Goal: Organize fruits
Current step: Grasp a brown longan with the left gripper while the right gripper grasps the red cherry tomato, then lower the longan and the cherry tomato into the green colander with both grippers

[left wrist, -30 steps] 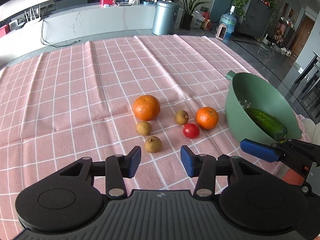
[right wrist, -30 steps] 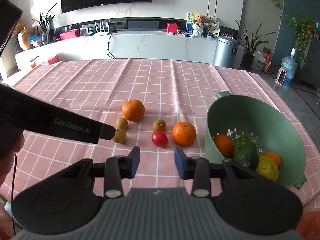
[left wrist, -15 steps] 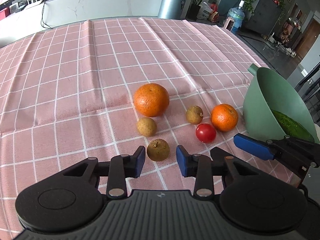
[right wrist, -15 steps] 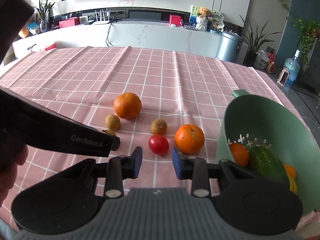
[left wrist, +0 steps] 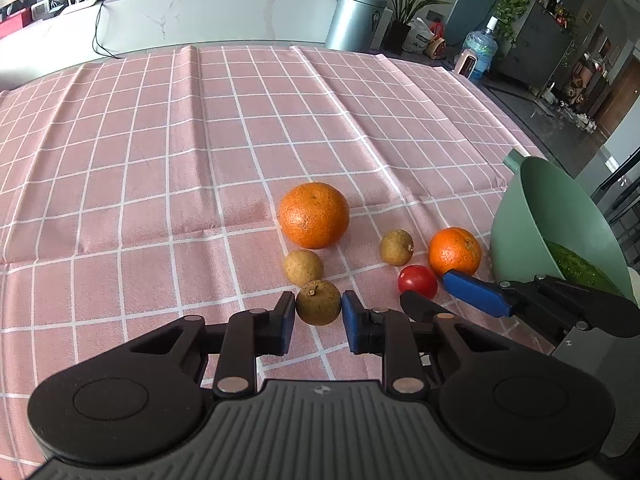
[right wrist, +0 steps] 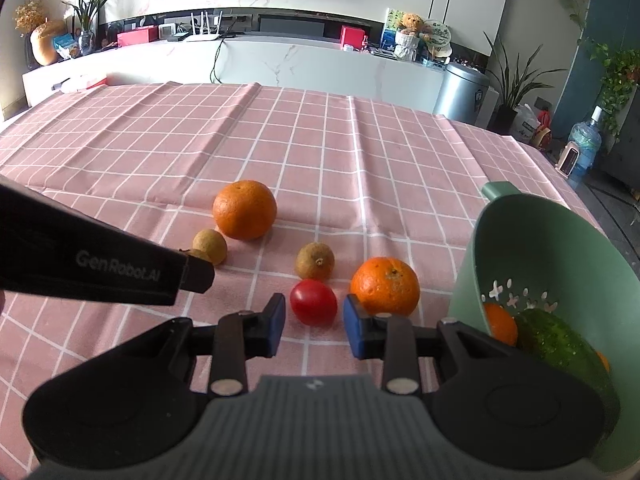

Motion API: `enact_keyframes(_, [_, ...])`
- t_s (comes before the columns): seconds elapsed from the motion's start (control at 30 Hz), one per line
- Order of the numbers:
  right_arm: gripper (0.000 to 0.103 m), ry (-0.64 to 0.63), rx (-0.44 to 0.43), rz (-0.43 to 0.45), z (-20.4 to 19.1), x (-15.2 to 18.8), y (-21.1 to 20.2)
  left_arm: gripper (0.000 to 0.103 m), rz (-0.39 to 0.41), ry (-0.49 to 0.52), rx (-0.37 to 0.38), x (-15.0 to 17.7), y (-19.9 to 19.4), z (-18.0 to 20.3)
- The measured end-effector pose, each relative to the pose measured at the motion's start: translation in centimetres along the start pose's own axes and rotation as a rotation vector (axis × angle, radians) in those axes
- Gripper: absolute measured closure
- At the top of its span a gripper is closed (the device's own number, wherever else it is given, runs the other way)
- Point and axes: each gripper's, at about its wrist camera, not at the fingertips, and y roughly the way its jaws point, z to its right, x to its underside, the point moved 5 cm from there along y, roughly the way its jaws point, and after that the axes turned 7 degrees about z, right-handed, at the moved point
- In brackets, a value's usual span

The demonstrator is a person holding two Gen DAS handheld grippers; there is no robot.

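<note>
On the pink checked cloth lie a large orange (left wrist: 314,215), a smaller orange (left wrist: 455,251), a red tomato (left wrist: 417,281) and three small brown fruits. My left gripper (left wrist: 318,316) is open, its pads on either side of the nearest brown fruit (left wrist: 318,302) with narrow gaps. My right gripper (right wrist: 314,322) is open around the tomato (right wrist: 313,302), pads apart from it. The green colander bowl (right wrist: 532,256) at the right holds an orange, a cucumber and other fruit.
Another brown fruit (left wrist: 303,267) lies just beyond the left gripper, a third (left wrist: 396,247) lies between the oranges. The left gripper's body (right wrist: 100,266) crosses the right wrist view at left. The table's right edge runs behind the bowl.
Both grippers moved forward and down. The left one now straddles the nearest brown fruit with narrowed jaws; the right one now straddles the tomato.
</note>
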Motion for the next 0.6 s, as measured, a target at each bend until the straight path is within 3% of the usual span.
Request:
enact_keyframes(0.37, [0.081,0.007,0.000,-0.008,0.0,0.1,0.5,0.075,0.006,0.021,-0.003,0.0,0.0,0.3])
enact_keyframes(0.6, [0.082,-0.006,-0.023,0.033,0.1,-0.9,-2.4,0.075,0.042,-0.001,0.021,-0.7,-1.3,0.9])
